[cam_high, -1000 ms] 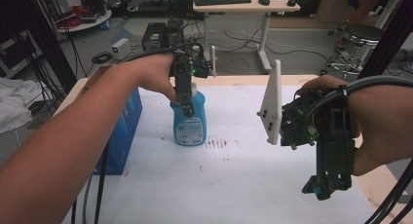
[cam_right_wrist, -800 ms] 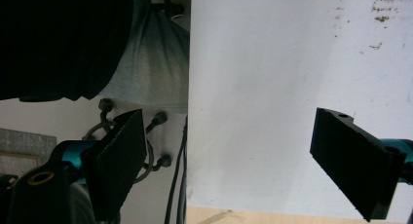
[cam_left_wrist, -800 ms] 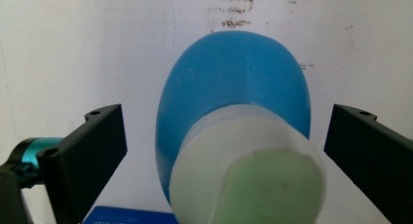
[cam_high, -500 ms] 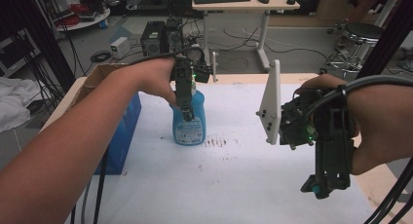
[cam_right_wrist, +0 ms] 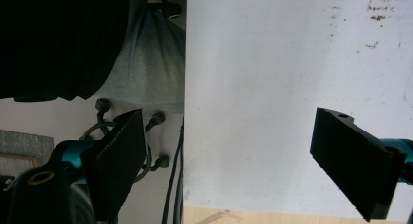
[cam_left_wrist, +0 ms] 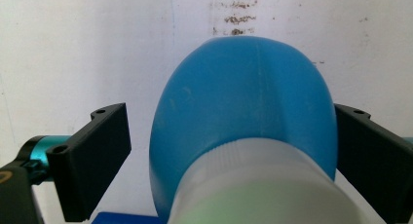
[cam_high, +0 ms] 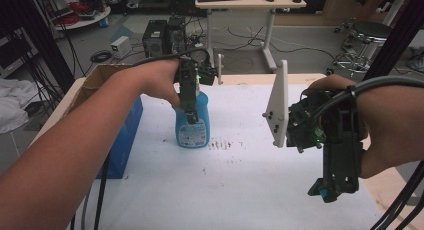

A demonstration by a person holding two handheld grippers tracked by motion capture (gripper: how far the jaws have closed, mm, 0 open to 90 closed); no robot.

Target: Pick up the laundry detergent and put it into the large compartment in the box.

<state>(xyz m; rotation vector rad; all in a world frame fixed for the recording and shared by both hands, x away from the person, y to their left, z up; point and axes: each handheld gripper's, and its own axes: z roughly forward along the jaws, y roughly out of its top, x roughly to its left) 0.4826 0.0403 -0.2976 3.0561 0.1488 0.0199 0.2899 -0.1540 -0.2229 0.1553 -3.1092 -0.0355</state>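
A blue spray bottle [cam_high: 192, 129] with a label stands on the white table [cam_high: 250, 190], left of centre. My left gripper [cam_high: 191, 114] comes down over it from above. In the left gripper view the bottle's blue body [cam_left_wrist: 243, 102] and pale neck sit between the black jaws. The right jaw lies against the bottle and the left jaw stands off it by a gap, so my left gripper [cam_left_wrist: 229, 131] is open around it. My right gripper [cam_high: 328, 191] hangs over the table's right side. Its jaws are wide apart with nothing between them [cam_right_wrist: 234, 151].
A blue box [cam_high: 122, 140] lies at the table's left edge, beside an open cardboard box [cam_high: 95, 80]. Dark stains [cam_high: 225, 144] mark the cover right of the bottle. The table's wooden rim [cam_high: 390, 190] shows at the right. Desks, cables and a stool stand beyond.
The left hand and its gripper have shifted slightly over the bottle, which stays put. The right gripper has not moved.
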